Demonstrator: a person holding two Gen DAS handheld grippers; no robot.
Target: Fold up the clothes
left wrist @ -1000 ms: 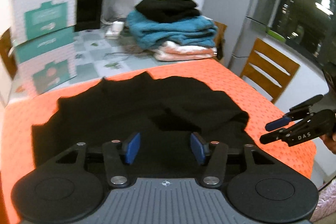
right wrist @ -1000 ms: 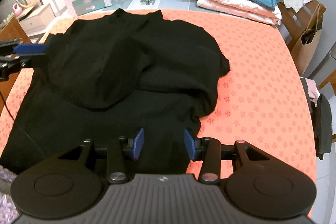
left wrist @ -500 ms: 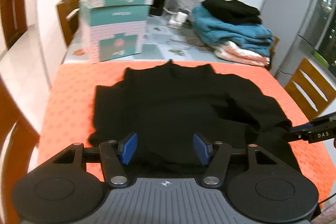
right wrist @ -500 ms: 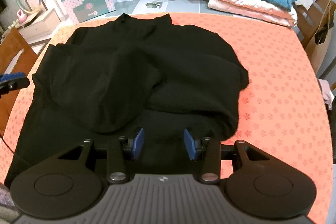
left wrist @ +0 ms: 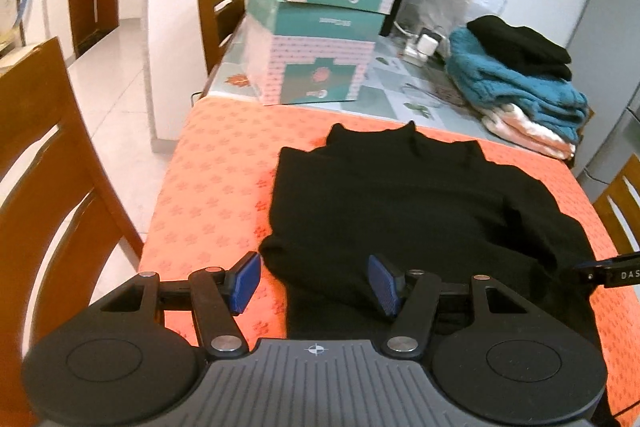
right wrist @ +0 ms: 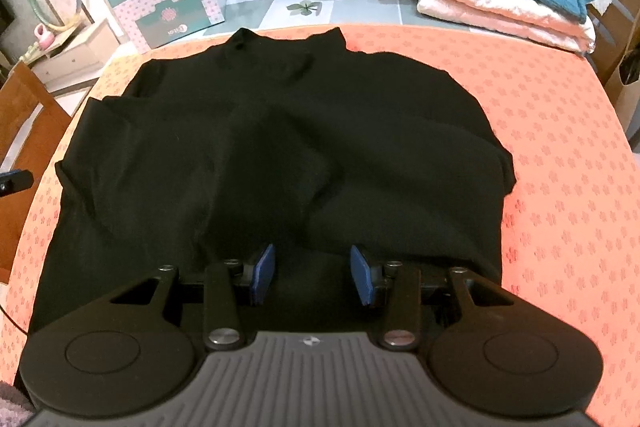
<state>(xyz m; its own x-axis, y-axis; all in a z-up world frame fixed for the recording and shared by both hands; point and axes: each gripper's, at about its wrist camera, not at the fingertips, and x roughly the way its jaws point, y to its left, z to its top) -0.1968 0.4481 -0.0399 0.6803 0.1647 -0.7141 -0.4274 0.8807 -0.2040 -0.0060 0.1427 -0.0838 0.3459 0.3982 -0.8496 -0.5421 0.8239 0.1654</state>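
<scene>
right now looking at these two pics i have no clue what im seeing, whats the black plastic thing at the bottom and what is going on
The black thing is a hand-held gripper: a person holds one in each hand, and each carries a wide-angle camera looking forward along its two blue-padded fingers. So there is no robot arm here.

One picture comes from the left gripper, the other from the right gripper. Both are open and hold nothing.

In front of them a black sweater lies on an orange tablecloth, its sleeves already folded across the body. The job is folding clothes.

Farther back on the table sits a stack of folded clothes, black on teal on pale pink, next to two stacked boxes. Wooden chairs stand around the table.
</scene>
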